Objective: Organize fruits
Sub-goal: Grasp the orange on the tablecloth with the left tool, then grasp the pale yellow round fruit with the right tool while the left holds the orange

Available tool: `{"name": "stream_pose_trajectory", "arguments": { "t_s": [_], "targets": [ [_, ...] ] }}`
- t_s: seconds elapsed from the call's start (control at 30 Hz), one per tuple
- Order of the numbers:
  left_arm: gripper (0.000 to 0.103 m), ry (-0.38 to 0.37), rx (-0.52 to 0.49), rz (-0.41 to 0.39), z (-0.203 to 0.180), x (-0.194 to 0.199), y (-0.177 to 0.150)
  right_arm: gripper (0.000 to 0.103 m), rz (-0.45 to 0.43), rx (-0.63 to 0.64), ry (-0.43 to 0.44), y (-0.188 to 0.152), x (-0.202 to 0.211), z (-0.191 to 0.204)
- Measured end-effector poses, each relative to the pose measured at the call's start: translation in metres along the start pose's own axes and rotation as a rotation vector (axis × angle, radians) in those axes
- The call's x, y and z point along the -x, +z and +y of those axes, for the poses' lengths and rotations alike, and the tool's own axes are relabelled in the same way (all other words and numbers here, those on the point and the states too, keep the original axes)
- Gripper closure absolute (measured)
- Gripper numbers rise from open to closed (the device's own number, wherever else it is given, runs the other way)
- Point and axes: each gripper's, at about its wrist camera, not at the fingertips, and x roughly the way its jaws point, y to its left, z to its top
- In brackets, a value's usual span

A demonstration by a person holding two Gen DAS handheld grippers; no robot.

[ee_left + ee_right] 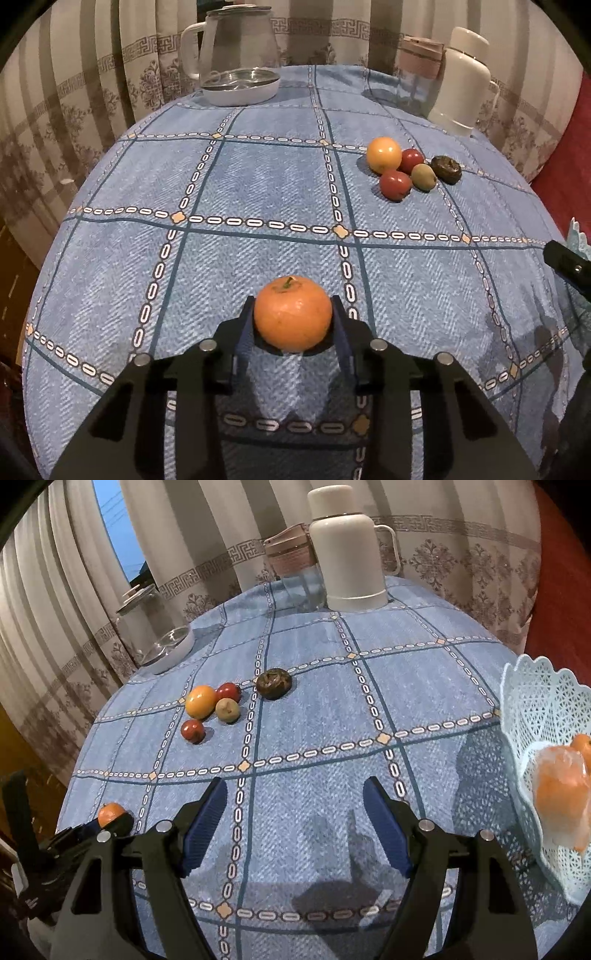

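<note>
Squeezing an orange [293,314] between its two blue pads, the left claw [293,321] sits low over the worktop [258,184], near the front edge. The orange has a small green stem on top and touches both pads.

The right claw [295,823] is wide open with nothing between its pads. It hangs over a bare patch of blue checked cloth [314,720]. Just to its right stands a pale lacy basket [532,709], and orange fruit [561,786] lies inside it.

Farther back sits a little bunch of fruit: a yellow-orange one [384,154], two red ones [395,184], and a green one [424,176], all close together. A dark brown fruit [447,169] lies just beside them.

At the far edge stand a glass kettle [238,55], a white flask [461,81] and a pink-lidded bottle [419,70]. Curtains [92,92] hang behind.
</note>
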Motion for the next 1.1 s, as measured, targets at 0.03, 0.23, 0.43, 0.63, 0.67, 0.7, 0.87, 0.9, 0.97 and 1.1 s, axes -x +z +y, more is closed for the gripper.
{"name": "stream_pose_trajectory", "arguments": {
  "t_s": [0.03, 0.23, 0.43, 0.63, 0.67, 0.7, 0.87, 0.9, 0.97, 1.1],
  "targets": [
    [0.064, -0.004, 0.004, -0.003, 0.001, 0.000, 0.000, 0.026, 0.000, 0.004, -0.003, 0.002, -0.002, 0.002],
    [0.064, -0.004, 0.027, -0.032, 0.004, 0.004, -0.001, 0.026, 0.000, 0.050, -0.003, 0.015, -0.017, 0.013],
    [0.064, -0.008, 0.059, -0.056, 0.008, 0.006, -0.002, 0.026, 0.013, 0.092, 0.021, 0.033, -0.043, 0.032],
    [0.064, -0.011, 0.076, -0.075, 0.011, 0.010, -0.003, 0.026, 0.038, 0.155, 0.036, 0.048, -0.075, 0.058],
    [0.064, -0.012, 0.082, -0.072, 0.012, 0.009, -0.003, 0.026, 0.041, 0.164, 0.037, 0.048, -0.079, 0.063],
    [0.064, -0.015, 0.089, -0.068, 0.013, 0.008, -0.003, 0.027, 0.045, 0.181, 0.034, 0.050, -0.085, 0.068],
    [0.064, -0.023, 0.103, -0.059, 0.016, 0.007, -0.003, 0.044, 0.068, 0.191, 0.028, 0.055, -0.104, 0.078],
    [0.064, -0.023, 0.101, -0.059, 0.015, 0.007, -0.003, 0.046, 0.073, 0.189, 0.026, 0.058, -0.108, 0.079],
    [0.064, -0.025, 0.101, -0.057, 0.015, 0.006, -0.003, 0.048, 0.073, 0.189, 0.021, 0.060, -0.114, 0.080],
    [0.064, -0.029, 0.104, -0.053, 0.016, 0.005, -0.003, 0.054, 0.098, 0.191, 0.014, 0.065, -0.128, 0.083]
  ]
}}
